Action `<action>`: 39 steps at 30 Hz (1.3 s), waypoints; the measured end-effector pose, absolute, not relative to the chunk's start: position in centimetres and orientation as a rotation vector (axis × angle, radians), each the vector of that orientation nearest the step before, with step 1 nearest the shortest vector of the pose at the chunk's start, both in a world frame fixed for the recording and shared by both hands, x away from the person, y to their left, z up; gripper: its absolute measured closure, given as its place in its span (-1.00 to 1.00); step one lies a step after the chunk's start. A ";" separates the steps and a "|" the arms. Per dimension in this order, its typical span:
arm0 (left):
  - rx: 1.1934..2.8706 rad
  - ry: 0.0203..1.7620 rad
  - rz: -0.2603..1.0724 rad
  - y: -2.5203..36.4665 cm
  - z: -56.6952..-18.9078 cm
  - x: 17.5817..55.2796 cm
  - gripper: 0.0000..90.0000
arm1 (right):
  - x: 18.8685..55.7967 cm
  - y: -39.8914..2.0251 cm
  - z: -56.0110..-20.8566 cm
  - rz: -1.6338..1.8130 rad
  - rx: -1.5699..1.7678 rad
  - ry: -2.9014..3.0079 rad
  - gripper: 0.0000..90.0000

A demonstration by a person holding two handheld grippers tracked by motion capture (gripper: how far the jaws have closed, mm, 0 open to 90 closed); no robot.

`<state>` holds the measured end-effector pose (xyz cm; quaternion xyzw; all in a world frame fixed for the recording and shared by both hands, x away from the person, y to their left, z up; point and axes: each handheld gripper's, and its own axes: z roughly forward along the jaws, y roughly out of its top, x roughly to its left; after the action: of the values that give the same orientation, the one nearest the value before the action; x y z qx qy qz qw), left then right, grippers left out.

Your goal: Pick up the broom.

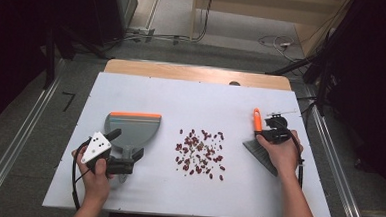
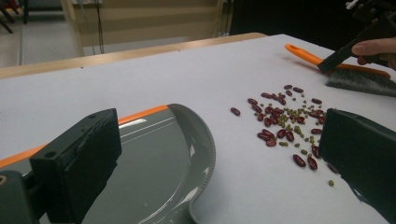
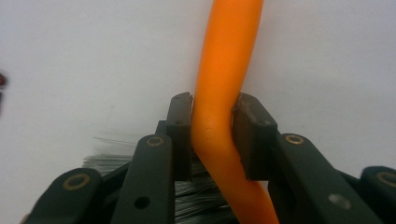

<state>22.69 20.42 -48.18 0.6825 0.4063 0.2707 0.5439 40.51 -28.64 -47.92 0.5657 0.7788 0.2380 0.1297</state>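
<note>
Right gripper (image 3: 212, 135) clamped on the orange handle of a brush (image 3: 224, 70), a black jaw pressed against each side of the handle where it bends, grey bristles showing just below. From above, same gripper (image 1: 275, 130) held by the right hand (image 1: 281, 153) at the right side of the white table (image 1: 126, 195), brush (image 1: 257, 123) lying flat with its handle pointing away and its bristles under the hand. Left gripper (image 1: 123, 150) spread wide, held by the left hand (image 1: 95, 176) near the front left, jaws apart on either side of the neck of a grey dustpan (image 1: 132, 128), touching it or not cannot tell. Dustpan (image 2: 159, 158) flat on the table, orange edge on its far side. Between dustpan and brush, well apart from both, a loose scatter of red beans (image 1: 199, 151) and small green ones (image 2: 285, 121) at mid-table.
</note>
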 end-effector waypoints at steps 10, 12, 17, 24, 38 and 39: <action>1.655 0.905 0.726 19.2 -46.8 22.3 -1.00 | 37.4 -30.7 -46.5 1.078 1.500 2.111 0.52; 1.641 0.902 0.719 19.0 -46.5 22.2 -1.00 | 36.8 -31.0 -46.3 1.141 1.485 2.067 0.53; 1.640 0.887 0.702 18.5 -46.1 22.2 -1.00 | 35.5 -31.8 -45.8 1.303 1.435 1.960 0.53; 1.627 0.869 0.653 17.6 -45.4 22.5 -1.00 | 34.1 -32.7 -44.1 1.619 1.326 1.850 0.54; 1.611 0.863 0.554 14.3 -44.1 22.6 -0.98 | 31.5 -27.8 -39.9 1.707 1.108 1.836 0.54; 1.614 0.860 0.551 14.1 -44.1 22.6 -0.96 | 31.3 -27.4 -39.8 1.707 1.105 1.842 0.54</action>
<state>22.60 14.12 -44.05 0.6900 0.3675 0.2354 0.5775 31.33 -27.37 -39.83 0.3947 0.6580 0.6100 0.1979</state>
